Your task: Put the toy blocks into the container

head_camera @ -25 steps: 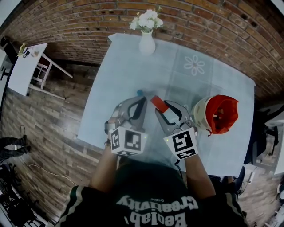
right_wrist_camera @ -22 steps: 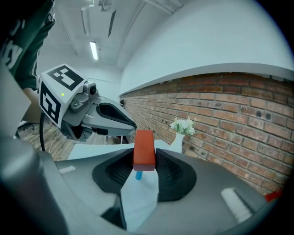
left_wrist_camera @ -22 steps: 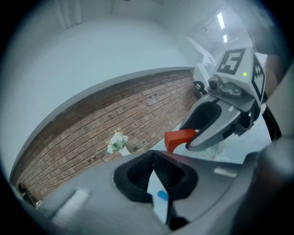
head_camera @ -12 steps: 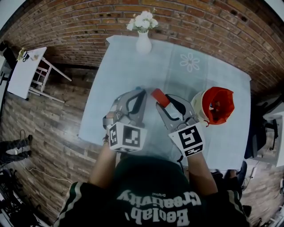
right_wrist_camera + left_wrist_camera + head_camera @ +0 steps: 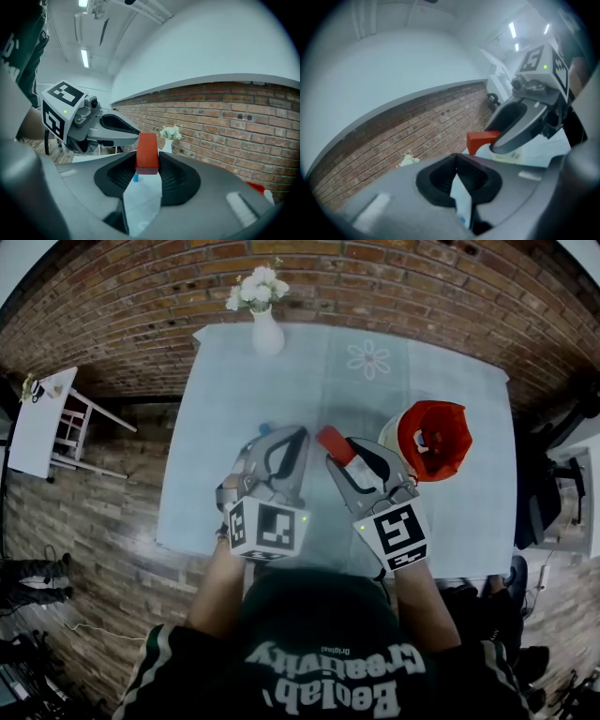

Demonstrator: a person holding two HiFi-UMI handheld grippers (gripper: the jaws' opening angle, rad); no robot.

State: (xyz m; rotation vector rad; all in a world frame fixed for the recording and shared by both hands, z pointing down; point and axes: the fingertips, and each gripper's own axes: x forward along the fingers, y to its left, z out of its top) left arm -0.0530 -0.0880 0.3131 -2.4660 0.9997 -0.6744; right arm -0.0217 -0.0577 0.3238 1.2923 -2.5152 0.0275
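Here, 2 grippers above a pale tablecloth (image 5: 281, 381), brick wall (image 5: 234, 122) behind.
The right gripper (image 5: 147, 157) clamps the red block (image 5: 146, 147) near the red container (image 5: 403, 423); the left gripper (image 5: 457, 157) is closed, empty; a blue block (image 5: 265, 427) lies beyond it.

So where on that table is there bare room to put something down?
Free: the cloth between the vase and the left tongs, and the near right corner by the red container. Crowded: mid-table, around the right tongs, their red block and a blue block.
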